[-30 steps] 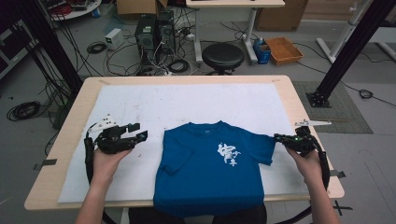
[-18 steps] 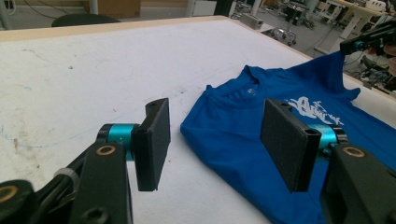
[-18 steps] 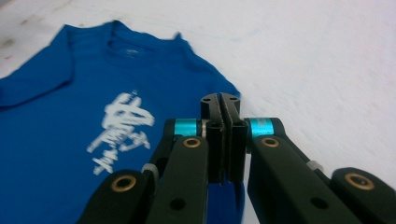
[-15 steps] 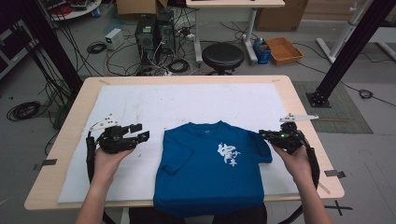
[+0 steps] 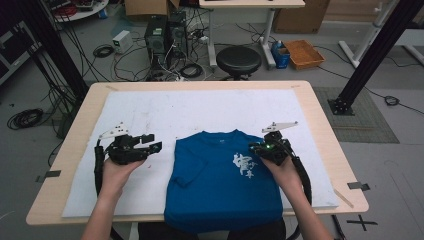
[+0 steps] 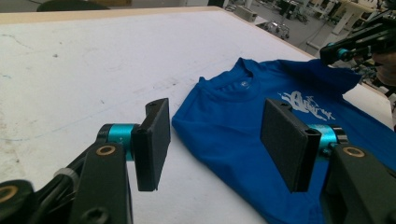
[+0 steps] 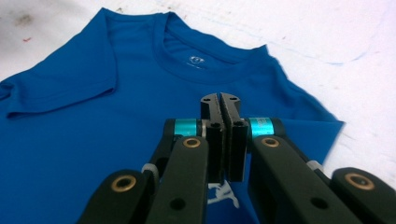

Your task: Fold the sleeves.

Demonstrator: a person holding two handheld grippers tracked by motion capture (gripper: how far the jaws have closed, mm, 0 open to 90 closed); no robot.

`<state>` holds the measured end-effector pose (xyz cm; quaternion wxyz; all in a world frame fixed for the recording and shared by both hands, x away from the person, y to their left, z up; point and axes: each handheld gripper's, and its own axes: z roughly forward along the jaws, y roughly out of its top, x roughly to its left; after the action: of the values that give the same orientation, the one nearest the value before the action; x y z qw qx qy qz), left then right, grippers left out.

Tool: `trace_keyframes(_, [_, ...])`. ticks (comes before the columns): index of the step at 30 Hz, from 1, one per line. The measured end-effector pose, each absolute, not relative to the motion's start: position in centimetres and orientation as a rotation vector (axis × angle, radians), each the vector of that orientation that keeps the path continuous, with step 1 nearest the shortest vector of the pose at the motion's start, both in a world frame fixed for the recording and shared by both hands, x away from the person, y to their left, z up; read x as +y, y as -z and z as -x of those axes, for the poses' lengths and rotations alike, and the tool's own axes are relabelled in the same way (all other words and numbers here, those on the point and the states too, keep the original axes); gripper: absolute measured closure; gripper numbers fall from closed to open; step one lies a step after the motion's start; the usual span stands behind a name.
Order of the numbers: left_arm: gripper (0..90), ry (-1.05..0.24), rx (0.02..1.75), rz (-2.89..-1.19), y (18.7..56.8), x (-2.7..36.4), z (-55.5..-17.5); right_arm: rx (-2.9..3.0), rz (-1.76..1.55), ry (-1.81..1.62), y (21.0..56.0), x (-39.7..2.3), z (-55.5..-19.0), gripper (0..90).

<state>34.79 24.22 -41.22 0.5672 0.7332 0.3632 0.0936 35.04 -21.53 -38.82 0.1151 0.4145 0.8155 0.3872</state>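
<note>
On the white mat (image 5: 150, 115), L to R: 1 left gripper (image 5: 152, 145) is hovering w/ jaws released, nothing between, just beside 1 blue T-shirt (image 5: 215, 190) lying front-centre, hem hanging over the near edge. 1 right gripper (image 5: 256, 148) is clenching the shirt's sleeve, folding it inward over the chest. Wooden table (image 5: 325, 130) is carrying the mat; beyond: 1 stool (image 5: 238, 60), cables, 1 orange tray (image 5: 303, 53).
</note>
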Motion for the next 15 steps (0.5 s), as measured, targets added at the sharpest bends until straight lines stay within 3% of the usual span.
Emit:
trace_keyframes(6, [42.8, -0.208, 0.855, -1.736, 41.4, 23.8, -34.9, 2.397, -1.197, -1.131, 39.4, -20.1, -35.2, 89.1])
trace_keyframes(15, [42.7, -0.200, 0.867, -1.746, 41.5, 23.5, -34.9, 2.364, -1.177, -1.218, 39.8, -20.9, -35.3, 75.1])
